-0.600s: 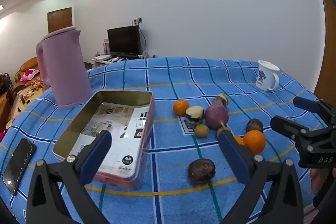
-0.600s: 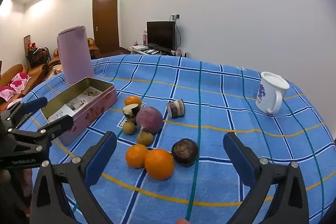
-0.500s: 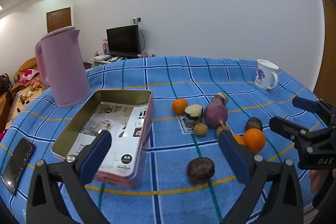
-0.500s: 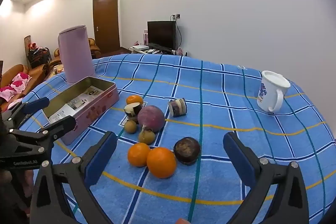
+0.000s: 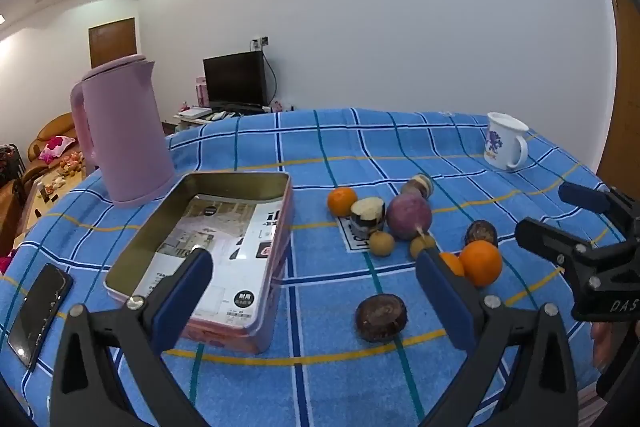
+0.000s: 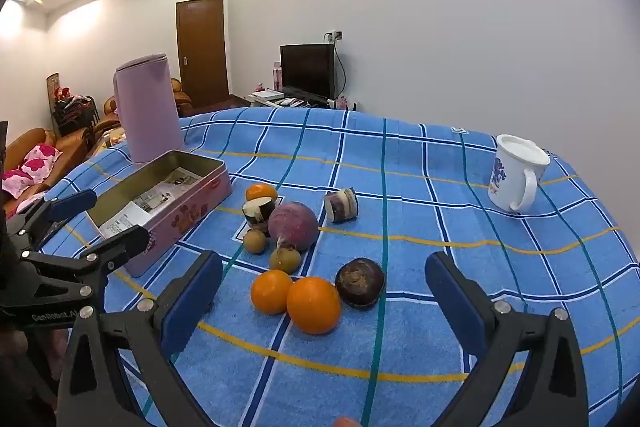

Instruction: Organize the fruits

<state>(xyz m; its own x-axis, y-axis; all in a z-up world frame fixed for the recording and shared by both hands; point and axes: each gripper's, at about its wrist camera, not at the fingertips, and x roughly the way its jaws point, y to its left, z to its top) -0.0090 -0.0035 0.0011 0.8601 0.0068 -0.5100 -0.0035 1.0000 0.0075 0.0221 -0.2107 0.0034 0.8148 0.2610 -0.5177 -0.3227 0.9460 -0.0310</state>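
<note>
Fingers are wide apart and empty on both grippers. From the left wrist, the left gripper [image 5: 312,291] hangs over the near edge of the table [image 5: 360,135], the dark round fruit [image 5: 381,317] sitting just ahead between its pads, and the open tin [image 5: 208,239] off to its left. From the right wrist, the right gripper [image 6: 320,291] faces two oranges [image 6: 313,304] just ahead, so each hand's got its own nearest pick, I'd guess.

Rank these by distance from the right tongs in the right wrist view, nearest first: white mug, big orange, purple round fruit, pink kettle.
1. big orange, just ahead between the open right tongs.
2. purple round fruit, behind the orange, mid-table.
3. white mug, far right.
4. pink kettle, far left, beyond the tin.
</note>
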